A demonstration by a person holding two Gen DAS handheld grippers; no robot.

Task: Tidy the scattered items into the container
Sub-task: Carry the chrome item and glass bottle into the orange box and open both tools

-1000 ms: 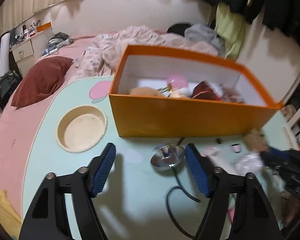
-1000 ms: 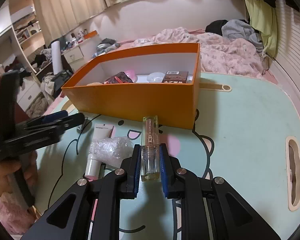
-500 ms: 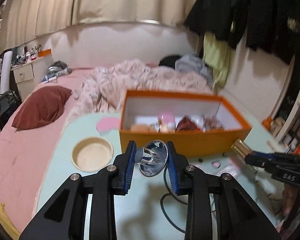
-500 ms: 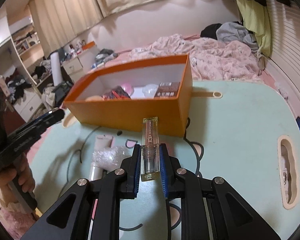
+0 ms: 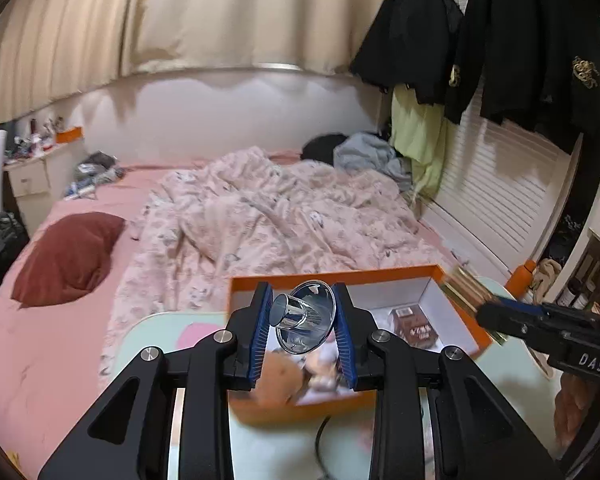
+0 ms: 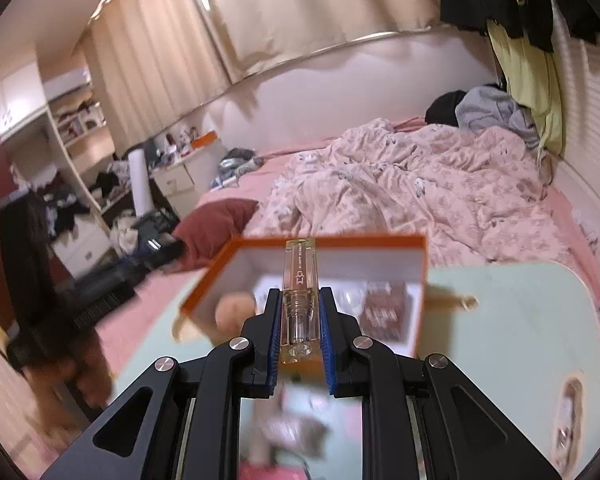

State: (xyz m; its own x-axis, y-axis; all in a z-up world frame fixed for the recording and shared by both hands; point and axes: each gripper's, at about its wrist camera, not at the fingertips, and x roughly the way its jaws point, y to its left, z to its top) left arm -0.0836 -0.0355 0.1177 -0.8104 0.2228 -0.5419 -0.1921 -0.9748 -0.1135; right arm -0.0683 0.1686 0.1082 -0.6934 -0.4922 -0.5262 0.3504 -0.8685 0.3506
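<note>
Because the left gripper [image 5: 302, 326] pinches the shiny funnel [image 5: 304, 323] only by its rounded rim, it could twist free and miss the box [image 5: 456, 316] lying just below; it is small, clear, mirror-bright. From the right wrist, the right gripper [image 6: 300, 330] is clamped on a slim clear tube [image 6: 300, 304] over the box [image 6: 418, 292]; its smooth sides could slide out early.
</note>
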